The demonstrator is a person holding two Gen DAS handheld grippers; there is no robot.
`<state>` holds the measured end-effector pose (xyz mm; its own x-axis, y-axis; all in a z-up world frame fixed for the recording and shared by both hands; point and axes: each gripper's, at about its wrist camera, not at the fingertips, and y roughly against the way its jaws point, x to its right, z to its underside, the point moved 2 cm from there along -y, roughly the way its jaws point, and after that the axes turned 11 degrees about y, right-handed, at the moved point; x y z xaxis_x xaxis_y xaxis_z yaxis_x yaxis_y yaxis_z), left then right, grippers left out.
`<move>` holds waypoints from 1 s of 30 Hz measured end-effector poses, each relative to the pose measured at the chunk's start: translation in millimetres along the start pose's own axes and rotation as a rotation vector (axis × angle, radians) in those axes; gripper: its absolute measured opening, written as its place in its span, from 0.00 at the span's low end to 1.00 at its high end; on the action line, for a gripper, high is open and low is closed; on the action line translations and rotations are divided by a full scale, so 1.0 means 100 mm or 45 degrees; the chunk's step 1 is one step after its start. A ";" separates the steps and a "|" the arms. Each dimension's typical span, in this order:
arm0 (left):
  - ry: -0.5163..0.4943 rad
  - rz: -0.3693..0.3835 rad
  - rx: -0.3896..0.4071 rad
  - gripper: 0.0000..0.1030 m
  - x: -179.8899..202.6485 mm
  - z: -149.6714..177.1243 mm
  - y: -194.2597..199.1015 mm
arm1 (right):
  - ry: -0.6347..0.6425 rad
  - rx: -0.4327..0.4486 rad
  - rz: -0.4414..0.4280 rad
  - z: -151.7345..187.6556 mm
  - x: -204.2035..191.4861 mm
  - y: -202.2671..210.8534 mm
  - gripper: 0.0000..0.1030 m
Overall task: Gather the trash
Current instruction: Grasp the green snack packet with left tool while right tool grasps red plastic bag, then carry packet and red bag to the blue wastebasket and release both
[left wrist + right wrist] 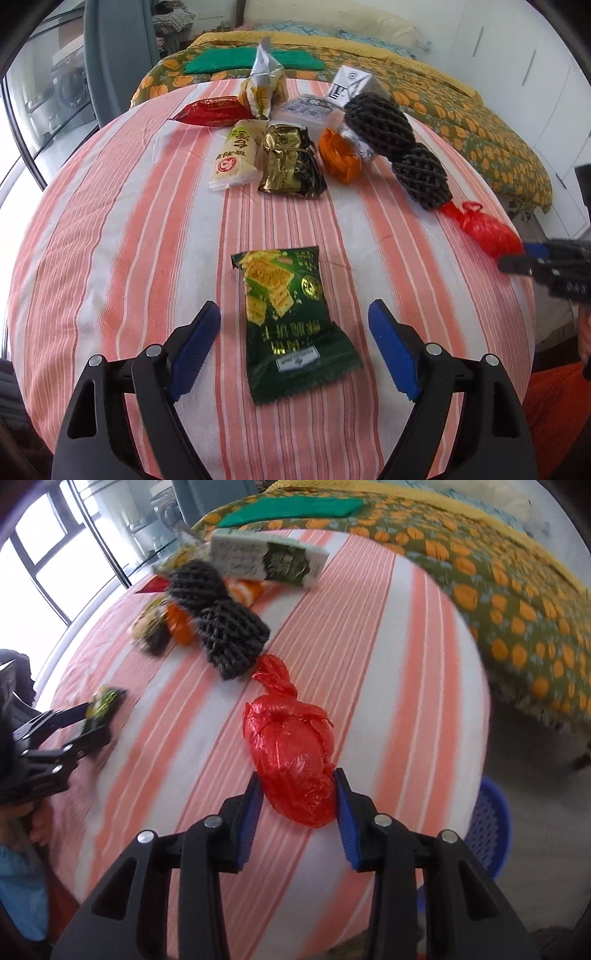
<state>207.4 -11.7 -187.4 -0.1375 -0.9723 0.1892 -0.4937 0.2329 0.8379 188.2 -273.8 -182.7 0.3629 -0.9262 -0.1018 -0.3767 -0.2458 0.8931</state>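
A green cracker packet [286, 317] lies flat on the striped tablecloth [129, 258]. My left gripper [293, 321] is open, with one blue pad on each side of the packet, not touching it. A knotted red plastic bag [291, 753] lies near the table's right edge; it also shows in the left wrist view [480, 229]. My right gripper [297, 786] has its blue pads against both sides of the red bag, closed on it while it rests on the cloth. The left gripper shows at the left of the right wrist view [85, 716].
A pile of trash sits at the far side: black foam nets [399, 140], an orange bag [338, 157], a gold wrapper [290, 162], a cream packet [236, 155], a red packet [210, 110], a white carton [351, 86]. A blue basket [487, 834] stands below the table's right edge. A bed [461, 110] is behind.
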 end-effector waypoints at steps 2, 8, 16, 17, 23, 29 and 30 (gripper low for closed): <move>-0.021 0.005 0.004 0.79 -0.01 0.04 0.05 | -0.044 0.008 -0.081 0.15 -0.12 0.06 0.36; 0.002 0.086 0.026 0.79 -0.09 0.05 0.14 | 0.019 0.061 -0.088 0.23 -0.32 0.25 0.68; -0.029 -0.010 0.030 0.77 -0.03 0.02 0.00 | 0.277 0.016 -0.059 0.07 -0.55 0.18 0.70; -0.026 -0.016 0.029 0.75 -0.04 0.02 -0.01 | 0.293 0.012 -0.042 0.05 -0.57 0.14 0.70; 0.001 -0.037 0.052 0.61 -0.09 -0.03 -0.05 | 0.292 -0.016 -0.001 -0.02 -0.57 -0.06 0.42; 0.014 -0.033 0.070 0.38 -0.11 -0.04 -0.01 | 0.262 0.104 -0.051 0.05 -0.63 0.19 0.42; 0.021 -0.020 0.070 0.38 -0.11 -0.03 0.00 | 0.235 0.135 -0.065 0.06 -0.61 0.26 0.42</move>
<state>212.0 -1.0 -188.0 -0.1154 -0.9759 0.1853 -0.5424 0.2182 0.8113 151.6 -225.7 -155.9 0.5300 -0.8462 -0.0554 -0.4377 -0.3289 0.8368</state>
